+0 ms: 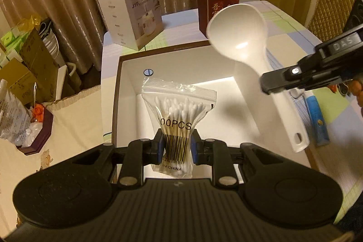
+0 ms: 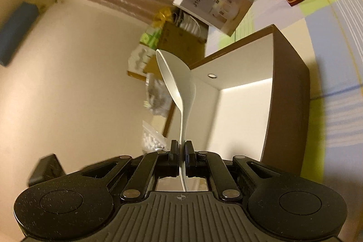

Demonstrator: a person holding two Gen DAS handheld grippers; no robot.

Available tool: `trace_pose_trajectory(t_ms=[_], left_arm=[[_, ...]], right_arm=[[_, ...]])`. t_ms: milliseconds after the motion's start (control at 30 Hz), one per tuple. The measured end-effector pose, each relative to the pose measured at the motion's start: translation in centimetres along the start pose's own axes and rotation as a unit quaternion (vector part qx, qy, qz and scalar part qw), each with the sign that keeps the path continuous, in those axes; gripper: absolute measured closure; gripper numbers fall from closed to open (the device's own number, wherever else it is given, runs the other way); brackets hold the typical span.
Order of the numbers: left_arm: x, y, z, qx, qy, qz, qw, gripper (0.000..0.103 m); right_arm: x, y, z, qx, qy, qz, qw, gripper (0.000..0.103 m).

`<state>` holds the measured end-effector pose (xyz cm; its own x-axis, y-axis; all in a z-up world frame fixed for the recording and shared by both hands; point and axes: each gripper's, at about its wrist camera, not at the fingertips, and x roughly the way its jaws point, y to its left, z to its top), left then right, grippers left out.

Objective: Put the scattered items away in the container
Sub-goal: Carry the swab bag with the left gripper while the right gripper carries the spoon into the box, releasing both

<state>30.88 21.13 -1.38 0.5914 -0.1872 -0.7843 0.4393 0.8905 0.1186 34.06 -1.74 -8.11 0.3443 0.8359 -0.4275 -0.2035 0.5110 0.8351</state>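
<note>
My left gripper (image 1: 176,146) is shut on a clear zip bag of cotton swabs (image 1: 179,112), held over the open brown box with a white inside (image 1: 127,92). My right gripper (image 2: 180,152) is shut on the handle of a white plastic ladle (image 2: 175,76). In the left wrist view that ladle (image 1: 240,31) hangs above the box's right side, gripped at mid-handle by the right gripper (image 1: 270,87), which comes in from the right. In the right wrist view the box (image 2: 288,92) lies to the right of the ladle, and the scene is rolled.
A white carton (image 1: 133,15) and a dark red box (image 1: 217,6) stand on the checked tablecloth behind the brown box. A blue item (image 1: 316,119) lies right of it. Curtains and cluttered cartons (image 1: 25,65) fill the left side.
</note>
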Motion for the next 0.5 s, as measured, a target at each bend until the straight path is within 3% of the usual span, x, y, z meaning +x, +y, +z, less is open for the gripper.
trace_pose_trajectory(t_ms=[333, 500], left_arm=[[5.9, 1.7, 1.4, -0.040, 0.042, -0.016, 0.9982, 0.084], [8.9, 1.7, 2.0, -0.048, 0.067, -0.016, 0.9965, 0.084]], right_arm=[[4.3, -0.3, 1.8, -0.072, 0.042, -0.081, 0.993, 0.096], [6.6, 1.4, 2.3, -0.160, 0.068, -0.155, 0.973, 0.096]])
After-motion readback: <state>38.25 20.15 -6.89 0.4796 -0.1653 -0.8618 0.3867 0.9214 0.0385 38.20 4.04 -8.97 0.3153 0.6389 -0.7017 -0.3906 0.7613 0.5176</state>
